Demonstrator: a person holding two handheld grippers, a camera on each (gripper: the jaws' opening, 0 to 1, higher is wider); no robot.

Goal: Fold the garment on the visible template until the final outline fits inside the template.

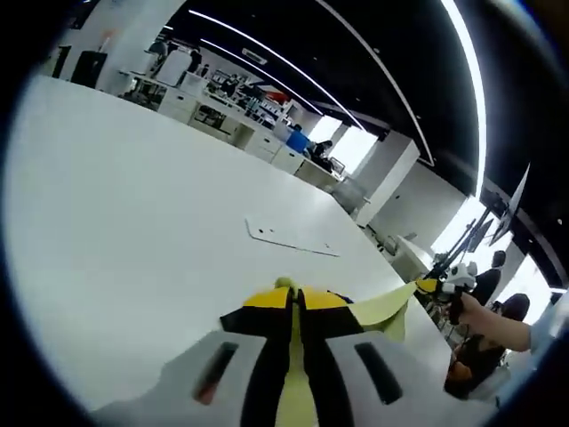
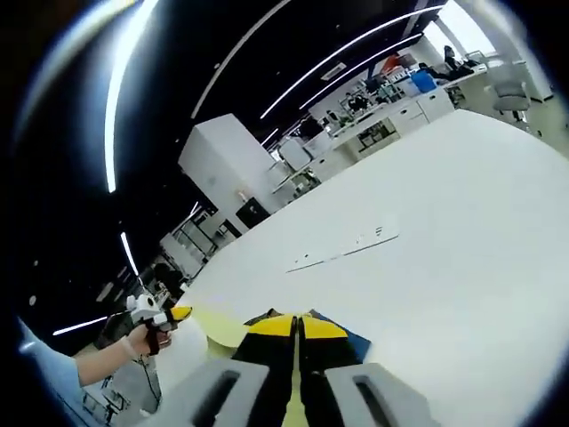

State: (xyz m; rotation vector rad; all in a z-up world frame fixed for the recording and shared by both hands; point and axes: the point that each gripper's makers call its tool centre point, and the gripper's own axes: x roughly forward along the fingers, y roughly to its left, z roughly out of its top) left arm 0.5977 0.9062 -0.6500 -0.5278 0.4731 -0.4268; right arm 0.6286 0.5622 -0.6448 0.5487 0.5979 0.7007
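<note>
A pale yellow garment (image 1: 380, 308) hangs stretched in the air between my two grippers, above the white table (image 1: 133, 222). My left gripper (image 1: 296, 292) is shut on one edge of it, with cloth showing between the jaws. Off to the right, a hand holds the right gripper (image 1: 428, 286) on the other end. In the right gripper view, my right gripper (image 2: 296, 318) is shut on the garment (image 2: 222, 327), and the left gripper (image 2: 175, 313) is at the far left in a hand. The flat white template (image 1: 293, 238) (image 2: 342, 249) lies further out on the table, bare.
Beyond the table's far edge (image 2: 498, 116) are office desks and cabinets (image 1: 222, 98). People (image 1: 487, 277) stand off the table's right side in the left gripper view. A white pillar (image 2: 227, 147) rises behind the table in the right gripper view.
</note>
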